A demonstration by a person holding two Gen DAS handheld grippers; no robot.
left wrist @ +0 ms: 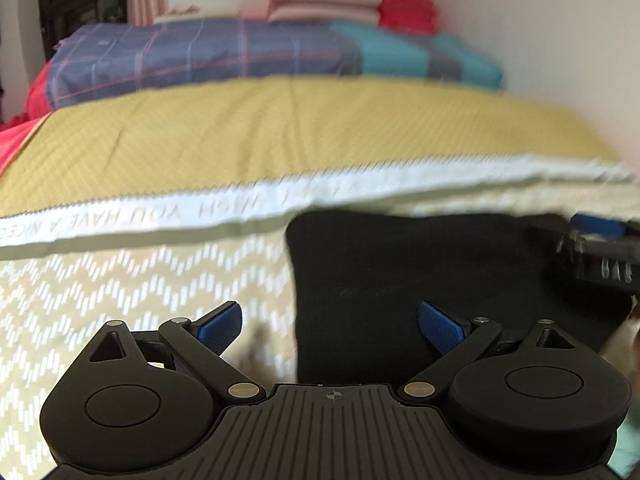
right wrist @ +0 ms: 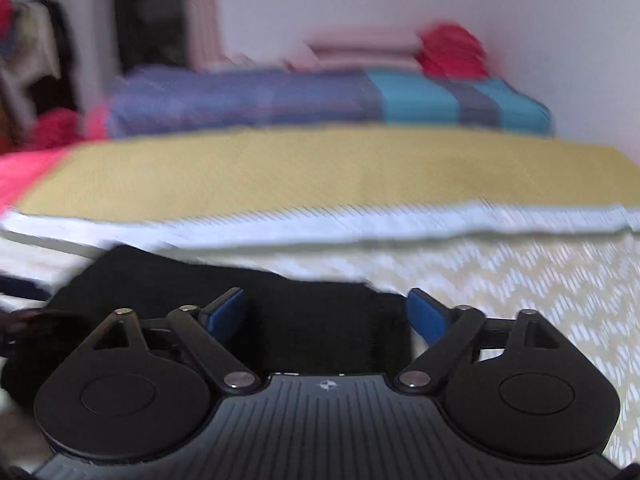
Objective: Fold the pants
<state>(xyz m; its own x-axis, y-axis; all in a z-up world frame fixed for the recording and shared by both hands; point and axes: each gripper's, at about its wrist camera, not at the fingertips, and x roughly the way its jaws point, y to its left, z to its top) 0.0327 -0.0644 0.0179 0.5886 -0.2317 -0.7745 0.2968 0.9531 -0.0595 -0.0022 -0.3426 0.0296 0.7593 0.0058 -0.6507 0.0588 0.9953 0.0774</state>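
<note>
Hovering with jaws spread and nothing held, the left gripper and right gripper flank black pants, already a compact rectangle on a chevron-patterned bedspread. Both views are blurred; judged from them, a pinch catching only 1 layer could drag the stack open or skew its edges.

You've got 2 grippers: left gripper, right gripper, each with 2 blue pads. 1 pair of black pants. 1 yellow sheet, 1 zigzag cover. 1 plaid blanket, 1 pink folded stack, 1 red bundle.
</note>
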